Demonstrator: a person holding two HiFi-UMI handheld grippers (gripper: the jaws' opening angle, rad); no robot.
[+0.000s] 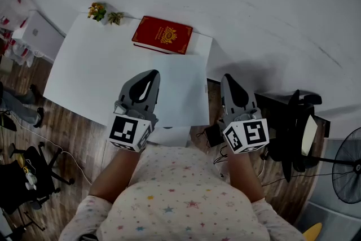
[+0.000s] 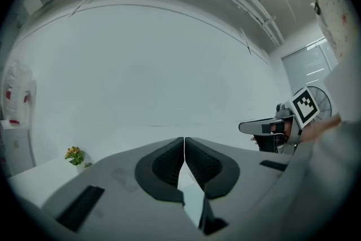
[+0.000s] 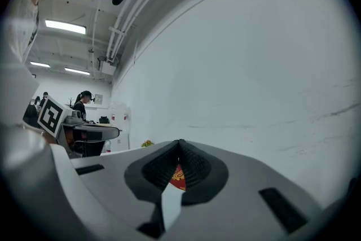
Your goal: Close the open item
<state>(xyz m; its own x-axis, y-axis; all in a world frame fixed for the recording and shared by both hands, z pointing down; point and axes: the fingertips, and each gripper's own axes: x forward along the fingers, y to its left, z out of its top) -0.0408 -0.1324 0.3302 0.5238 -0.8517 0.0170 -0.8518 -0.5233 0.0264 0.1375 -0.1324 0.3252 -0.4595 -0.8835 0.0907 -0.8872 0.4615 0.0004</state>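
The left hand-held gripper (image 2: 184, 141) and the right hand-held gripper (image 3: 180, 144) have smooth, matt grey plastic shells. Their inner pads (image 2: 166, 163) are darker, finely ribbed and look rubbery. The table (image 1: 84, 70) top is plain white, smooth and matt. The book (image 1: 162, 35) on it has a red cover with a faint sheen and gold-coloured stamping. The floor (image 1: 73, 132) is brown wood-grain planking. The person's shirt (image 1: 186, 206) is soft printed cloth.
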